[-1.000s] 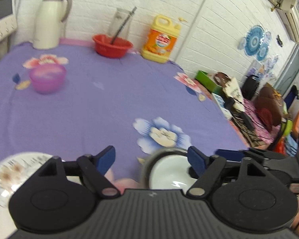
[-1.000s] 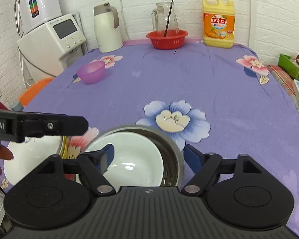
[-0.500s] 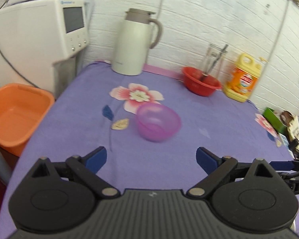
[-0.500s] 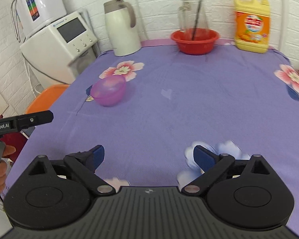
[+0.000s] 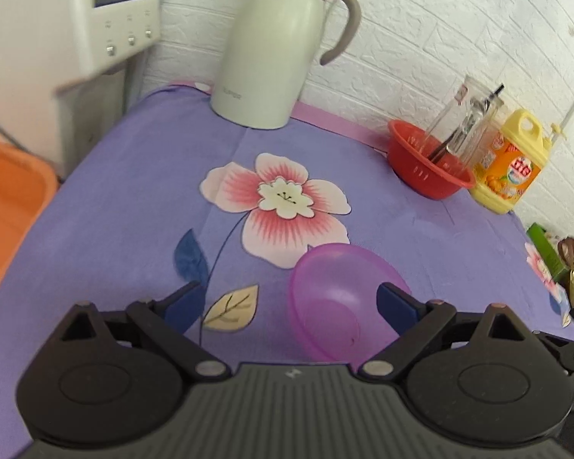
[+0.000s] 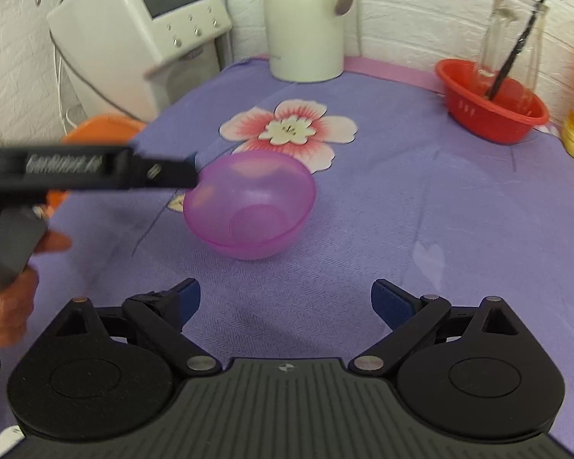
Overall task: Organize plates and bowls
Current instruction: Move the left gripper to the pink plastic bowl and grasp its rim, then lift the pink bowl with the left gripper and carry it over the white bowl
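Hovering: both grippers hang over a purple flowered tablecloth (image 6: 421,229), each tilted down toward the cloth.
Left gripper (image 5: 291,300): its jaws stand wide apart with nothing clamped; the blue pads (image 5: 183,302) show at either side of the view, and the right-hand pad overlaps the rim of the bowl in the picture, though I cannot tell whether it touches.
Right gripper (image 6: 285,300): its fingers are spread wide and empty, with only bare cloth between the blue tips.
Purple bowl (image 6: 248,206): a translucent plastic bowl that sits upright on the cloth, just in front of a pink printed flower (image 5: 281,206); it lies ahead of the right gripper and apart from it.
Left gripper from the right wrist view: its black body (image 6: 80,170) is blurred and reaches in from the left, its tip at the bowl's left rim.
Hand (image 6: 7,298): a person's hand wraps the left gripper's handle at the left edge.
Back of table: a white thermos jug (image 5: 279,46) stands near the brick wall; a red basin (image 5: 428,170) holds a glass jar (image 5: 465,118) with a dark utensil in it; a yellow detergent bottle (image 5: 509,164) stands just beside the basin.
Off the table: a white appliance with a screen (image 6: 153,11) and an orange tub (image 5: 7,199) are on the left.
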